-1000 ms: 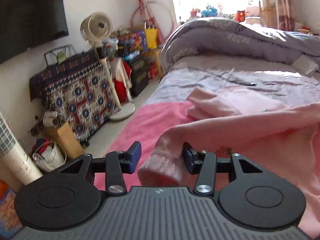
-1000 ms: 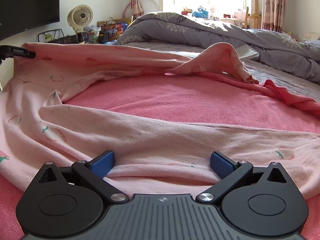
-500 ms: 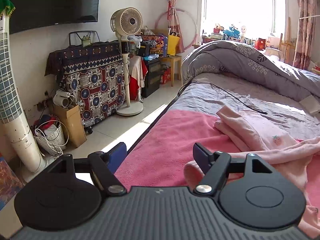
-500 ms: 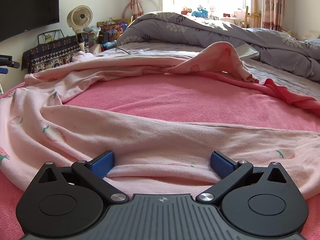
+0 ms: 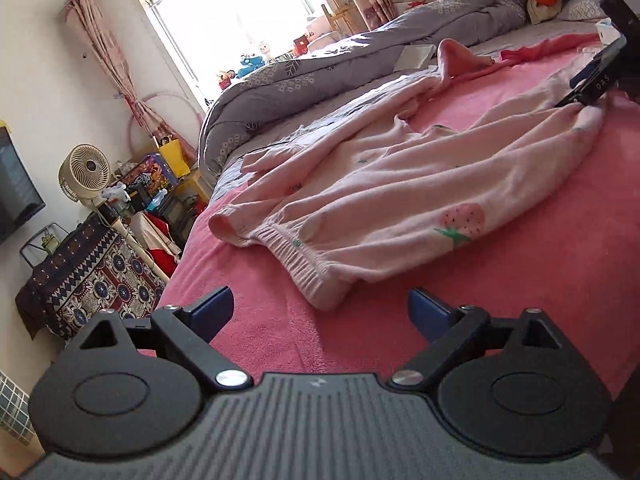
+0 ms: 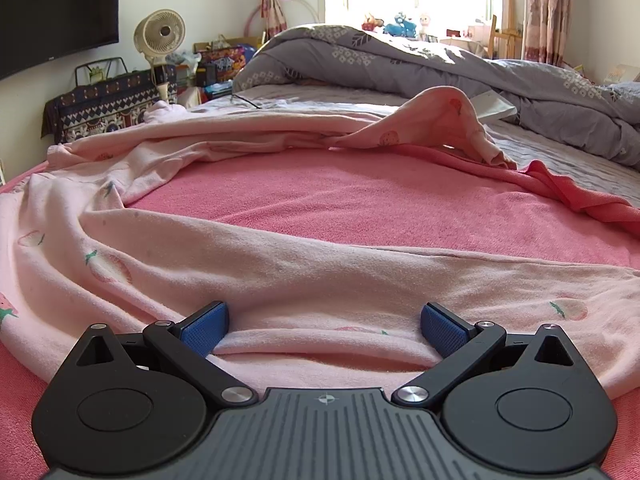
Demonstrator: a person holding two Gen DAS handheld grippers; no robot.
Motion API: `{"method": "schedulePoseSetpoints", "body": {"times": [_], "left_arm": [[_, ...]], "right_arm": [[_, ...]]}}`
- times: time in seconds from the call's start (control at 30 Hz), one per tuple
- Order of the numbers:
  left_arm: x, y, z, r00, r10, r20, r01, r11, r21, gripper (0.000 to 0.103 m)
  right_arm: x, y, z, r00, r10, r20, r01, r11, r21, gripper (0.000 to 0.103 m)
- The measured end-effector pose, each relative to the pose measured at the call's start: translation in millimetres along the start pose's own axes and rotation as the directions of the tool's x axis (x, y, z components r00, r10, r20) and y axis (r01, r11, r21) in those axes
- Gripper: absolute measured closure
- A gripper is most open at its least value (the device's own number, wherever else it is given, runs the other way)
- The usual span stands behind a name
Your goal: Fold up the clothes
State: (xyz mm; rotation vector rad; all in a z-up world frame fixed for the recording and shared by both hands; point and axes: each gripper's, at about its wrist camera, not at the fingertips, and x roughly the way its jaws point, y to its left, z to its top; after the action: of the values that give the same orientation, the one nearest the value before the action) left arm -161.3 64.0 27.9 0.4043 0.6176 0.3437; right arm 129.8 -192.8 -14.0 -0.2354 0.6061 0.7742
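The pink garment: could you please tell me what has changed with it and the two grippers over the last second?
The left gripper let go of the pink garment, opened wide and backed off; the released elastic cuff dropped onto the pink towel. The right gripper stayed put, open over a fold of the garment.

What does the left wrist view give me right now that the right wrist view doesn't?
Only the left wrist view: the elastic cuff of the pink strawberry garment, lying ahead of the open, empty left gripper, and the right gripper seen from outside.

Only the right wrist view: the right gripper open, with a fold of the garment between its fingers.

Both: the garment, pink towel, grey duvet and fan.
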Motion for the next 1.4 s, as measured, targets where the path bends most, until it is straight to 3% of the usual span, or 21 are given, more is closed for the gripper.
{"method": "schedulePoseSetpoints", "body": {"times": [0.03, 0.13, 0.2, 0.27, 0.33, 0.4, 0.53, 0.57, 0.6, 0.7, 0.8, 0.9, 0.97, 1.03, 1.13, 1.23, 1.33, 1.4], "left_arm": [[6, -2, 2, 1.000, -0.011, 0.004, 0.011, 1.000, -0.009, 0.007], [29, -10, 12, 0.998, 0.060, 0.000, -0.060, 0.998, -0.037, 0.009], [46, -13, 14, 0.990, 0.143, -0.011, -0.144, 0.988, -0.063, 0.028], [57, -10, 15, 0.984, 0.175, -0.034, -0.178, 0.979, -0.101, 0.062], [57, -5, 15, 0.975, 0.216, -0.049, -0.221, 0.967, -0.130, 0.080], [45, 4, 16, 0.964, 0.263, -0.026, -0.264, 0.955, -0.136, 0.080], [11, 19, 19, 0.955, 0.295, 0.009, -0.292, 0.950, -0.110, 0.067], [3, 20, 18, 0.949, 0.316, 0.008, -0.314, 0.945, -0.089, 0.073], [-1, 21, 13, 0.930, 0.367, -0.006, -0.366, 0.928, -0.068, 0.073], [-4, 39, -11, 0.906, 0.413, -0.098, -0.421, 0.902, -0.090, 0.073], [-11, 53, -32, 0.912, 0.368, -0.179, -0.400, 0.896, -0.193, 0.074], [-24, 42, -29, 0.925, 0.355, -0.135, -0.374, 0.911, -0.175, 0.070], [-28, 32, -18, 0.943, 0.319, -0.095, -0.331, 0.928, -0.173, 0.059], [-27, 18, -3, 0.964, 0.263, -0.037, -0.265, 0.946, -0.186, 0.058], [-18, -5, 21, 0.985, 0.169, 0.030, -0.160, 0.965, -0.208, 0.050], [-2, -26, 37, 0.996, 0.067, 0.062, -0.050, 0.970, -0.237, 0.045], [21, -44, 38, 1.000, 0.009, 0.024, -0.003, 0.965, -0.262, 0.044], [35, -52, 32, 1.000, -0.010, -0.017, 0.005, 0.960, -0.280, 0.044]], "right_arm": [[0, 0, 0, 1.000, -0.001, 0.001, 0.001, 1.000, 0.000, 0.000], [0, 0, 0, 1.000, -0.003, 0.001, 0.003, 1.000, -0.002, 0.000], [0, -1, 0, 1.000, -0.002, 0.001, 0.002, 1.000, -0.001, 0.000], [0, -1, 0, 1.000, -0.002, 0.001, 0.002, 1.000, -0.001, 0.000], [0, -2, 0, 1.000, -0.002, 0.001, 0.002, 1.000, 0.000, 0.000], [0, -1, 0, 1.000, -0.002, 0.002, 0.002, 1.000, -0.001, 0.000], [0, -2, -1, 1.000, 0.000, 0.002, -0.001, 1.000, 0.001, 0.000], [0, -2, -1, 1.000, 0.000, 0.002, 0.000, 1.000, 0.002, 0.000], [0, -3, -1, 1.000, 0.000, 0.002, 0.000, 1.000, 0.001, 0.000], [0, -3, 0, 1.000, 0.003, 0.001, -0.003, 1.000, 0.004, 0.000], [-6, -3, -1, 1.000, -0.017, 0.015, 0.017, 1.000, 0.017, 0.000], [-27, -6, -10, 0.997, -0.054, 0.063, 0.051, 0.998, 0.047, 0.000], [-45, -17, -19, 0.992, -0.072, 0.102, 0.063, 0.994, 0.084, 0.000], [-60, -33, -29, 0.984, -0.136, 0.117, 0.122, 0.985, 0.122, 0.001], [-79, -79, -42, 0.953, -0.282, 0.114, 0.256, 0.945, 0.203, 0.003], [-93, -134, -50, 0.925, -0.372, 0.084, 0.320, 0.877, 0.359, 0.015], [-95, -175, -51, 0.910, -0.410, 0.061, 0.339, 0.821, 0.460, 0.019], [-90, -185, -45, 0.906, -0.416, 0.072, 0.341, 0.821, 0.458, 0.020]]}}
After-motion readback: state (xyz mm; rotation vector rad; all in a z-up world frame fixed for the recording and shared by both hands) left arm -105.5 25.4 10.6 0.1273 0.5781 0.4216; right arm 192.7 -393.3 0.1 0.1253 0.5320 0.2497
